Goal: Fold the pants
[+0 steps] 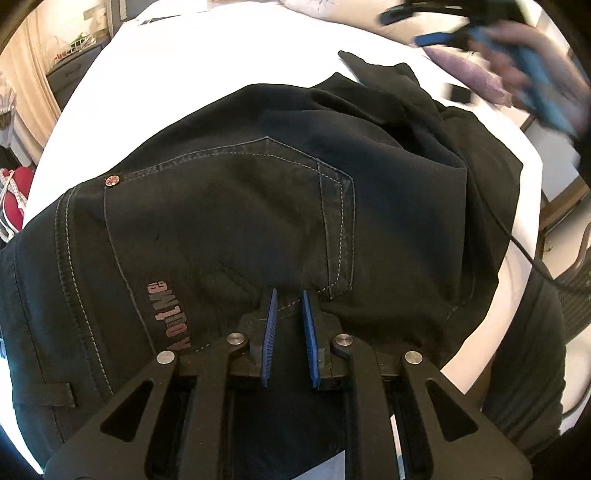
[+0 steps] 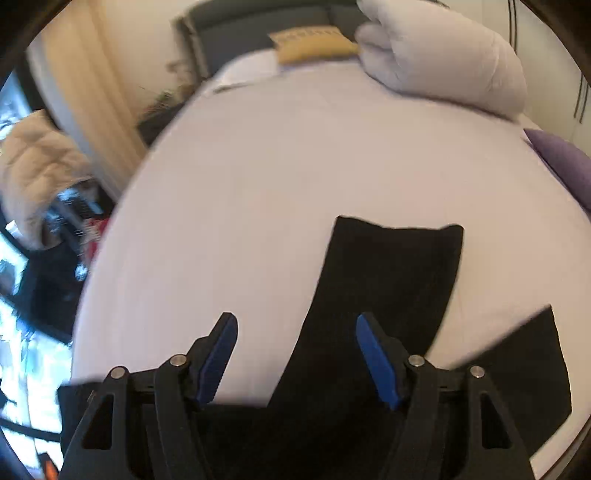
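Observation:
Black pants lie on the white bed, back pocket and a pink printed logo facing up. My left gripper hovers right over the seat near the pocket seam, its blue pads a narrow gap apart with no cloth between them. In the right wrist view the legs of the pants stretch away over the bed sheet. My right gripper is wide open and empty above the legs. It also shows blurred at the top right of the left wrist view, held in a hand.
A white duvet and a yellow pillow lie at the head of the bed. A purple cushion sits at the right edge. A beige jacket and clutter stand off the bed's left side. A black cable runs at the right.

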{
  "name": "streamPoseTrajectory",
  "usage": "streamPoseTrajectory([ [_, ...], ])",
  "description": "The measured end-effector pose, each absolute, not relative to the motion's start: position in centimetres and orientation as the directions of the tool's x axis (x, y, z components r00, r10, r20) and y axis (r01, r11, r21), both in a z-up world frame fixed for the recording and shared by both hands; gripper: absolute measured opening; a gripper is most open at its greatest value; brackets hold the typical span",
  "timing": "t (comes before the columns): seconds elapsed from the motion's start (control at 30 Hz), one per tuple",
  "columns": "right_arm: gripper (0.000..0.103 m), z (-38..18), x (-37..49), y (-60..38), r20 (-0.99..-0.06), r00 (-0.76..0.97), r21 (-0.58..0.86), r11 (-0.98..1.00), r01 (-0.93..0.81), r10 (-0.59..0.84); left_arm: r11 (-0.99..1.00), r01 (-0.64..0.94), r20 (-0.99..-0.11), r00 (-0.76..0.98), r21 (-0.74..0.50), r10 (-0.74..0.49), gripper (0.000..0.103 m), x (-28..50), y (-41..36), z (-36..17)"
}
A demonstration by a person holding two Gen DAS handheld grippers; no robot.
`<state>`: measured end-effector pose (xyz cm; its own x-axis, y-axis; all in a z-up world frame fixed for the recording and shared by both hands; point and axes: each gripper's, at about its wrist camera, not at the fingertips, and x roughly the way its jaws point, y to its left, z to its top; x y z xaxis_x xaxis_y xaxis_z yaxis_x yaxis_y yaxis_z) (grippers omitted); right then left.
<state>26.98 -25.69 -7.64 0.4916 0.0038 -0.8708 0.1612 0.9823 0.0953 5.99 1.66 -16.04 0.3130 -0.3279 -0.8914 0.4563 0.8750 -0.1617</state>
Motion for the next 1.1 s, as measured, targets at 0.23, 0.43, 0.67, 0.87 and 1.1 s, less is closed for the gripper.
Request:
streamPoseTrajectory([
  [0.23,0.070,-15.1,34.3,-28.4,-0.945,0.289,-0.043,0.933,0.357,-0.154,0.868,0.458,-0.884,0.306,-0.189,-0.354,0.014,5.2,3.6,-16.7],
  [0.43,0.044,-16.5,34.8,-28.8,-0.939,0.320,-0.012,0.943,0.331,-0.124,0.865,0.455,-0.884,0.291,-0.209,-0.367,0.014,5.9,4.4,-16.6],
  [0.67,0.006,-11.7,29.8,-33.9,-0.878,0.478,0.206,0.893,0.401,-0.012,0.867,0.461,-0.889,0.296,-0.188,-0.350,0.014,6.3,4.1,-16.5],
  [0.87,0.006,-4.7,16.2,-42.9,-0.706,0.708,0.474,0.752,0.457,0.014,0.866,0.474,-0.895,0.300,-0.161,-0.331,0.014,6.2,3.9,-16.3],
  [1.1,0.007,-8.9,0.1,-53.6,-0.625,0.781,0.697,0.442,0.565,-0.012,0.870,0.480,-0.903,0.316,-0.113,-0.292,0.014,5.8,1.8,-16.2],
])
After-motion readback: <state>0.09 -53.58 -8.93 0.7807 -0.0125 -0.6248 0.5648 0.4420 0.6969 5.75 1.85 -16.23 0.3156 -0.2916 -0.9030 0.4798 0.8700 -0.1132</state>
